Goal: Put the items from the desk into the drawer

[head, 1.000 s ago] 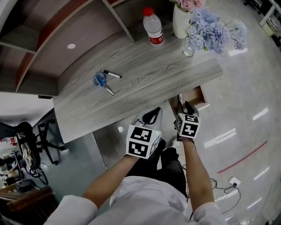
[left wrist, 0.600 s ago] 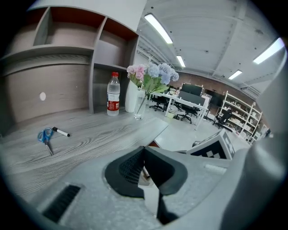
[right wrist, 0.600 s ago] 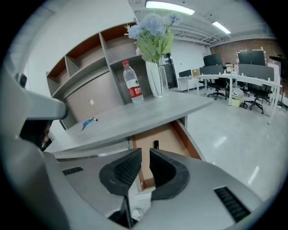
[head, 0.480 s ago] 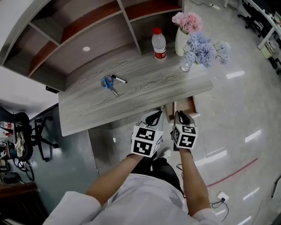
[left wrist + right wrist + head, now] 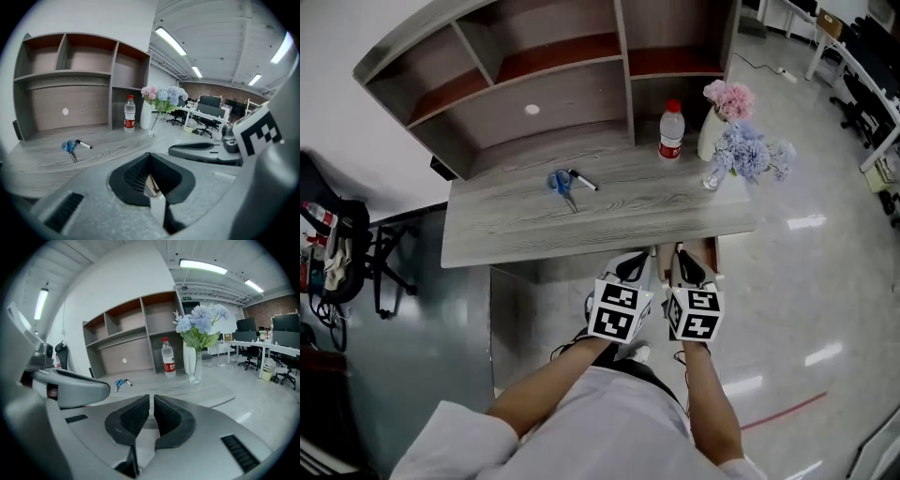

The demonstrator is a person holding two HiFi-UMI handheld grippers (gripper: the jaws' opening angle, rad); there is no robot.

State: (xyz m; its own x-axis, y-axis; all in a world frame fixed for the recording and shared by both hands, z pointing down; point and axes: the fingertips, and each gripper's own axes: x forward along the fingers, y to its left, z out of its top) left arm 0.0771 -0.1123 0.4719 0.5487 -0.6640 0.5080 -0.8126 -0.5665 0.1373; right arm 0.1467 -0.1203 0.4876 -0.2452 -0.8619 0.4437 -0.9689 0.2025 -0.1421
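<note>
On the tabletop [image 5: 525,225] I see scissors [image 5: 562,183] at eleven o'clock, marker [image 5: 583,181] just beside at their three; bottle [image 5: 671,132] and vases [image 5: 710,142] at one o'clock; drawer [image 5: 713,249] under the front edge.

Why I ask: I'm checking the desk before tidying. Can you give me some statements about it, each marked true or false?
1. The scissors and marker lie side by side on the desk. True.
2. The bottle stands upright beside the white vase. True.
3. Its cap is blue. False: it is red.
4. The white vase holds yellow flowers. False: it holds pink flowers.
5. The drawer stands partly open under the desk's right end. True.
</note>
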